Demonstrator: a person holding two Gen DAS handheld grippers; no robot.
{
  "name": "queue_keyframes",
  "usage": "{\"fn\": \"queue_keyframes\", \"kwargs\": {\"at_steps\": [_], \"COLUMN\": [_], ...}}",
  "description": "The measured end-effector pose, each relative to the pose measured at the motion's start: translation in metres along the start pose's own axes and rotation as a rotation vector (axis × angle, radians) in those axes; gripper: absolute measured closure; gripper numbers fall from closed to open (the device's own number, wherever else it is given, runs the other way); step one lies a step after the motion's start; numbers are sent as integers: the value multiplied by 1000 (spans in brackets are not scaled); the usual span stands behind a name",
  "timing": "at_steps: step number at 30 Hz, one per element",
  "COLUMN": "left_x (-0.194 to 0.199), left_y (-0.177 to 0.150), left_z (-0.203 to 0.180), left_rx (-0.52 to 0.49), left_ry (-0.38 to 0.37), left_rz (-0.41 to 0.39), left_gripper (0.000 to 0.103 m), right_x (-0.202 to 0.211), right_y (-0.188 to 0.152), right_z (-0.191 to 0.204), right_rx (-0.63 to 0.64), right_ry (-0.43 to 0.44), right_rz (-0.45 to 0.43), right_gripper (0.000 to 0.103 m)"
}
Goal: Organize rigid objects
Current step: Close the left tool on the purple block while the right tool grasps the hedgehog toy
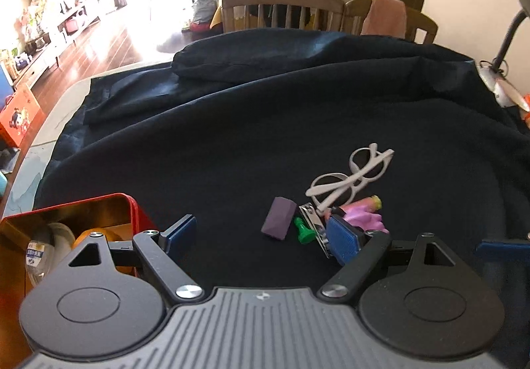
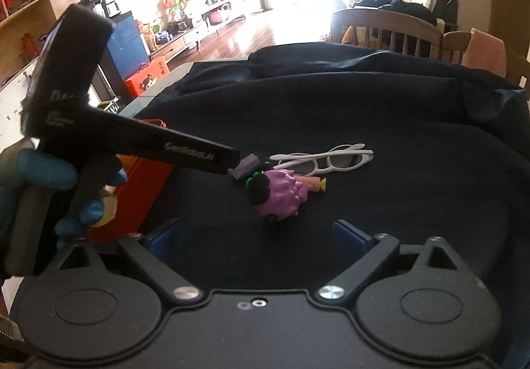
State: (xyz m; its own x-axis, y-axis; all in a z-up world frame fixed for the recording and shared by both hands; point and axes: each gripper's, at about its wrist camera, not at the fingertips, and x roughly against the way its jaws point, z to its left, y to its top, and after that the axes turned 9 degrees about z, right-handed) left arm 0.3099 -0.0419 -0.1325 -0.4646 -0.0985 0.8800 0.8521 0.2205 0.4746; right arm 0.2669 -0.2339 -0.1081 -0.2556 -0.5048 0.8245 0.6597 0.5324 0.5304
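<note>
Surface: counter (image 1: pixel 59 124) draped in a dark cloth (image 1: pixel 298 124).
Left gripper (image 1: pixel 268 236): jaws spread wide, nothing between them; it hangs low over the cloth, the small pile at its 1 o'clock.
Right gripper (image 2: pixel 258 236): jaws spread, empty; purple toy just ahead at 12 o'clock.
Red tin (image 1: pixel 66 223): open, at 9 o'clock of the left gripper; rolls of tape inside.
Purple block (image 1: pixel 278 218): on the cloth, just beside a green peg (image 1: pixel 303 231).
Nail clipper (image 1: pixel 314 223): between the peg and the purple toy (image 2: pixel 281 193), partly hidden by the right-hand pad.
White glasses (image 1: pixel 351 177): folded, at 12 o'clock of the pile, one arm resting on the clipper.
Background: wooden chairs (image 1: pixel 281 8) at the far edge.
</note>
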Motion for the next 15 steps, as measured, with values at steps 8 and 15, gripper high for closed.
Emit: {"fn": "queue_keyframes", "kwargs": {"at_steps": [8, 15], "left_x": [-26, -48], "left_y": [11, 16], "left_z": [0, 1], "left_rx": [-2, -11], "left_ry": [25, 32], "left_rz": [40, 71], "left_gripper": [18, 18], "right_x": [-16, -34], "right_y": [9, 15], "right_z": [-12, -14], "right_rx": [-2, 15], "right_ry": [3, 7], "right_rz": [15, 38], "right_gripper": [16, 25]}}
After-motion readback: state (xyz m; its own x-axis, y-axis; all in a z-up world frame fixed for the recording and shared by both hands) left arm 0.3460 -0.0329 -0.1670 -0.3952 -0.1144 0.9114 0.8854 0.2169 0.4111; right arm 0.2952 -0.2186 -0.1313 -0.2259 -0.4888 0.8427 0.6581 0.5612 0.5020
